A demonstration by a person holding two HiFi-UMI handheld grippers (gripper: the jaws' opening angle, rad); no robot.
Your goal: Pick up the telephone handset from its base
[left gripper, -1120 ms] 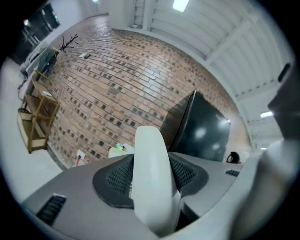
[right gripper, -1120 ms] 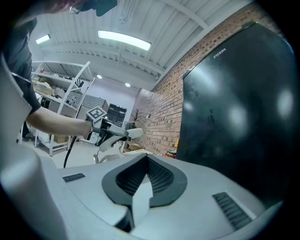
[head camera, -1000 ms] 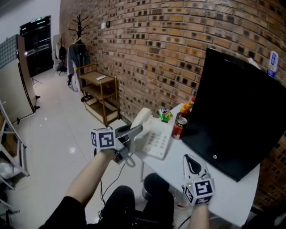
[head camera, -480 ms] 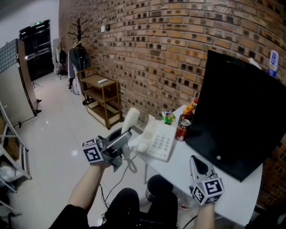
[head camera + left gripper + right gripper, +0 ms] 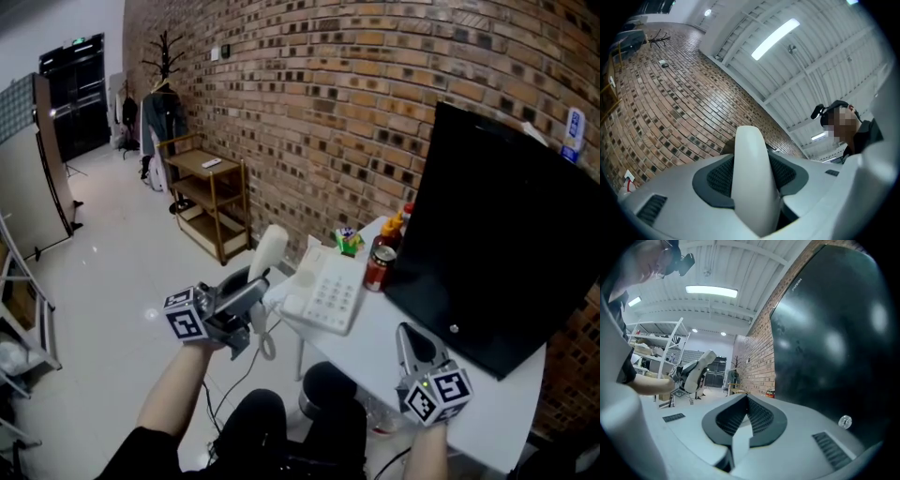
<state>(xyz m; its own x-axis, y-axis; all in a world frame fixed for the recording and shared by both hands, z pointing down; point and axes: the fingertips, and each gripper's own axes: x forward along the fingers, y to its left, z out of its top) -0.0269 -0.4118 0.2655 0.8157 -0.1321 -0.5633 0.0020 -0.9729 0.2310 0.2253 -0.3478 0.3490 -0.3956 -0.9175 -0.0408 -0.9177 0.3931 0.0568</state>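
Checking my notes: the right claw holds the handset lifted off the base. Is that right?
Not quite: the left claw holds the handset lifted off the base. The head view shows it, and the left gripper view has the handset between its jaws.

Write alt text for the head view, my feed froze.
The left gripper holds the white handset nearly upright, off its base, past the table's left edge. The right gripper is shut, empty, at the table's near side, by a black monitor; a brick wall stands behind.
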